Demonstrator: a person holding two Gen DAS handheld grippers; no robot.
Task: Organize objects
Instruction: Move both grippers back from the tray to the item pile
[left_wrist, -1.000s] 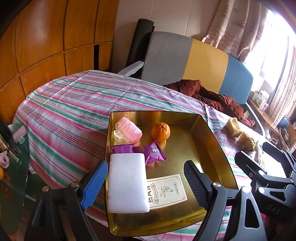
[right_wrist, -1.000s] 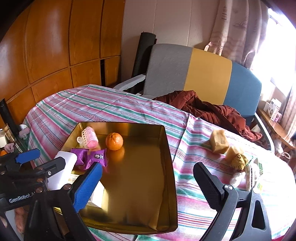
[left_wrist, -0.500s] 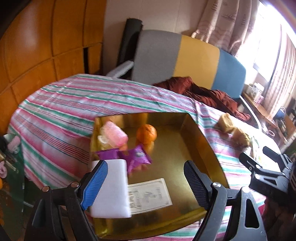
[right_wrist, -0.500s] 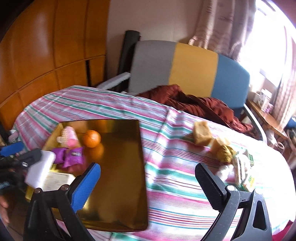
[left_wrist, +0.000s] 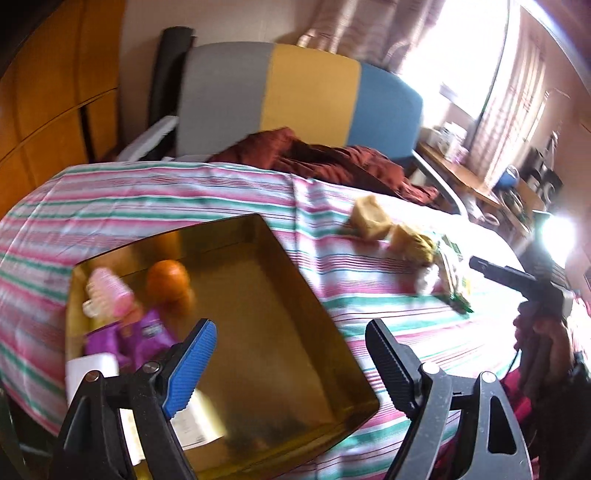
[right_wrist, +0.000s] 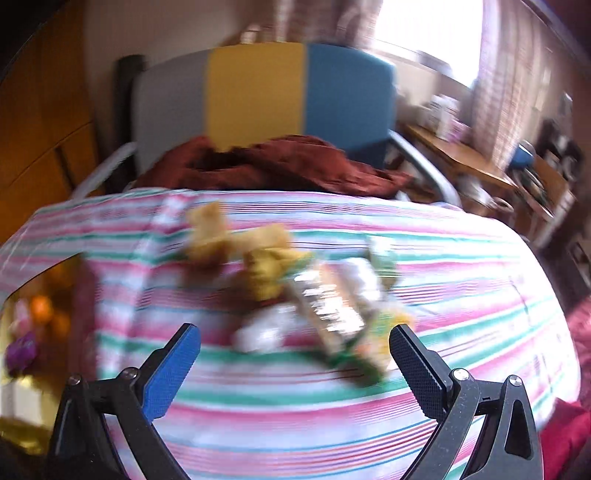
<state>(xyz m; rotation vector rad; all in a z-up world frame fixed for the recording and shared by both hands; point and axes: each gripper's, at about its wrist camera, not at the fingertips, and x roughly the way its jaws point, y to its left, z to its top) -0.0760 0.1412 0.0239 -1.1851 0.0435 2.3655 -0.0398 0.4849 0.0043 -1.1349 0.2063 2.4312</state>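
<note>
- We find the left gripper (left_wrist: 290, 354) with its fingers spread wide and nothing between them; it hangs over the near part of the gold tray (left_wrist: 332, 354).
- The tray sits on the striped cloth (left_wrist: 147, 192). Its bare floor fills the gap between the left fingers (left_wrist: 190, 363).
- Beside and beyond the blue finger, at the tray's left end, we note a white block (left_wrist: 90, 369), a printed card (left_wrist: 199, 421) partly hidden by the finger, a purple packet (left_wrist: 144, 336), a pink roller (left_wrist: 109, 295) and an orange (left_wrist: 168, 277). None of them touches a finger.
- Right of the tray, on the cloth, lie two tan lumps (left_wrist: 369, 219) and a green-edged packet (left_wrist: 452, 280), well apart from the left gripper.
- At the far right of the left view, one dark finger of the right gripper (left_wrist: 517, 280) shows near that packet.
- In the right view, the right gripper (right_wrist: 295, 360) is also wide apart and empty.
- The loose pile lies just beyond its fingertips, roughly centred between them: a silvery packet (right_wrist: 332, 306) with green trim nearest, a white blur (right_wrist: 258, 332) to its left, tan lumps (right_wrist: 207, 236) farther back. Heavy blur hides finer detail.
- The tray (right_wrist: 14, 413) shows only at the left edge of that view, outside the blue finger (right_wrist: 170, 373).
- Beyond the table stand a grey, yellow and blue chair (right_wrist: 258, 92) with a dark red cloth (right_wrist: 277, 162) on its seat.
</note>
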